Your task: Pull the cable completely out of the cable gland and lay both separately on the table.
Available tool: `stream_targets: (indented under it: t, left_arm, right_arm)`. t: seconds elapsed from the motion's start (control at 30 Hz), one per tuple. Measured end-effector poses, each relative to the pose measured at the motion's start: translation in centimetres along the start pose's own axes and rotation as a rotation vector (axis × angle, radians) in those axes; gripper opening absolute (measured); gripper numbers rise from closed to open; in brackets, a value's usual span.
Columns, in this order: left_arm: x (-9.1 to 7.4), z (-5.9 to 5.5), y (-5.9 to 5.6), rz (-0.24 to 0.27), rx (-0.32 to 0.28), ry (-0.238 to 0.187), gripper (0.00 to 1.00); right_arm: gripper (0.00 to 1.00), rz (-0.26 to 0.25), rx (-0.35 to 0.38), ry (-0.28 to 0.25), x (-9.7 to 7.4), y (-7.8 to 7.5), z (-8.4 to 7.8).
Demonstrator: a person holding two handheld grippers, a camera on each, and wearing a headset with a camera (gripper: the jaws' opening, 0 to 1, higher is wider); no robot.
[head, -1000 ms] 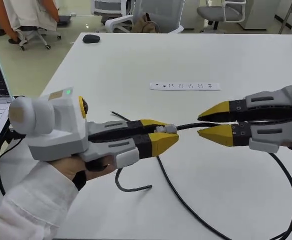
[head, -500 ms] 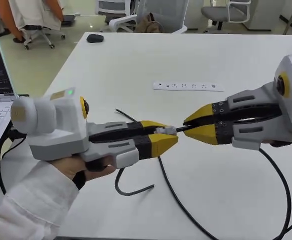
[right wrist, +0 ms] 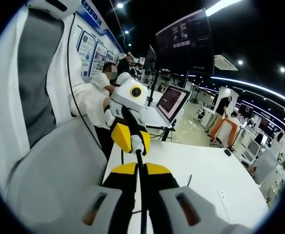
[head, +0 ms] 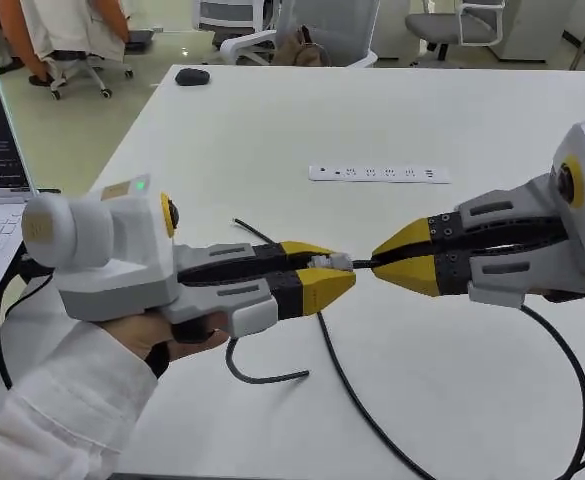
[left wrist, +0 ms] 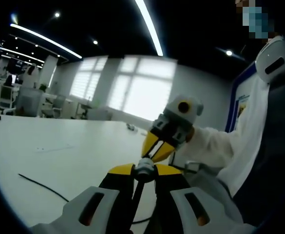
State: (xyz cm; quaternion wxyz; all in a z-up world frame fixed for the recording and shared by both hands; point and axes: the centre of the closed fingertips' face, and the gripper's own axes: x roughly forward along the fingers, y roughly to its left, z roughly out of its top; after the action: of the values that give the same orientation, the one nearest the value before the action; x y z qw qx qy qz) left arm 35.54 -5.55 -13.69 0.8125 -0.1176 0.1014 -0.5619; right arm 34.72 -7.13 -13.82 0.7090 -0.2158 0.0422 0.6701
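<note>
Pale grey cable gland (head: pixel 333 261) sat clamped in the left claw (head: pixel 338 270), held above the white table (head: pixel 372 120). The black cable (head: pixel 362 410) ran from it into the right claw (head: pixel 377 264), closed on the cable just beside the gland. The cable's slack lay looped on the table.

Your table (head: pixel 272 140) presents a plain white top. Lying flat on it are a white power strip (head: pixel 379 174) toward the far side and a dark mouse (head: pixel 192 76) near the far left corner, well apart from the strip. The black cable (head: pixel 372 420) rests on the near part in loose curves: one loop at near left and a long run toward the near right edge.
</note>
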Motion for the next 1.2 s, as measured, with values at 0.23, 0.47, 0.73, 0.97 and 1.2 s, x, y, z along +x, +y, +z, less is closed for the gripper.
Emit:
stream_targets:
  t: [0.23,0.47,0.73,0.97,1.2]
  left_arm:
    - [-0.5,0.4,0.5,0.017,-0.013,-0.023,0.17]
    - [-1.4,0.6,1.1,0.041,-0.026,-0.036,0.17]
    - [-2.2,0.8,1.5,0.063,-0.037,-0.053,0.17]
    - [-2.0,1.0,1.5,0.069,-0.034,-0.07,0.17]
    - [-1.6,0.9,1.1,0.081,0.032,-0.025,0.17]
  right_arm:
    - [0.03,-0.036,0.026,0.012,-1.3,-0.7,-1.1]
    - [0.03,-0.071,0.071,0.037,-2.7,-1.1,-3.0]
    - [0.03,-0.102,0.108,0.032,-3.5,-1.3,-3.9]
    - [0.03,-0.115,0.118,0.024,-3.6,-1.4,-4.0]
    - [0.04,-0.125,0.14,0.056,-3.7,-1.4,-4.3]
